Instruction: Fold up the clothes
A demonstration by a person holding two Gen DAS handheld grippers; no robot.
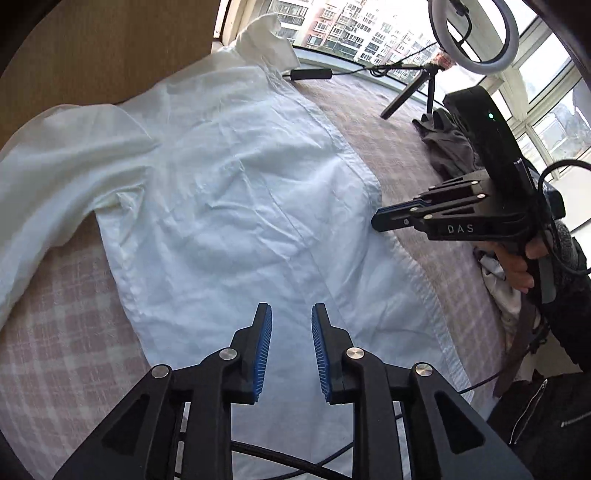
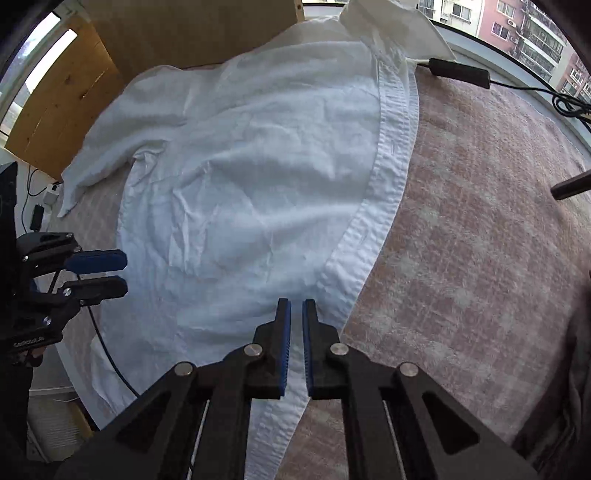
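White shirt (image 1: 236, 192) lies spread on a pink-and-white checked blanket (image 1: 62, 314), collar (image 1: 264, 40) at the far end by the window, hem twd the near edge. Shirt is folded lengthwise: its right edge is the thick stitched button placket (image 2: 391, 155), running far-to-near in a long curve, w/ bare blanket to its right. One sleeve (image 1: 55, 155) sticks out left, bunched at the armpit, cuff end drooping twd the blanket's left edge.

Left gripper (image 1: 291, 347) hangs over the lower body of the shirt, jaws parted a little, nothing btwn the blue pads, cloth only underneath. Right gripper (image 2: 296, 343) is over the placket near the hem, jaws nearly clenched, just a thin slit btwn pads; no cloth visibly pinched, cannot tell if tips touch the fabric. From the left wrist view the right gripper shows side-on at the shirt's right edge, the person's hand (image 1: 517, 266) on its handle.

Room: wide open blanket right of the placket. Far right a tripod w/ ring light (image 1: 476, 33) and a dark heap of clothes (image 1: 447, 140). A black cable box (image 2: 460, 72) sits just beside the collar. Wooden board (image 2: 70, 96) bounds the far left. A cable (image 2: 107, 350) crosses the hem at near left.
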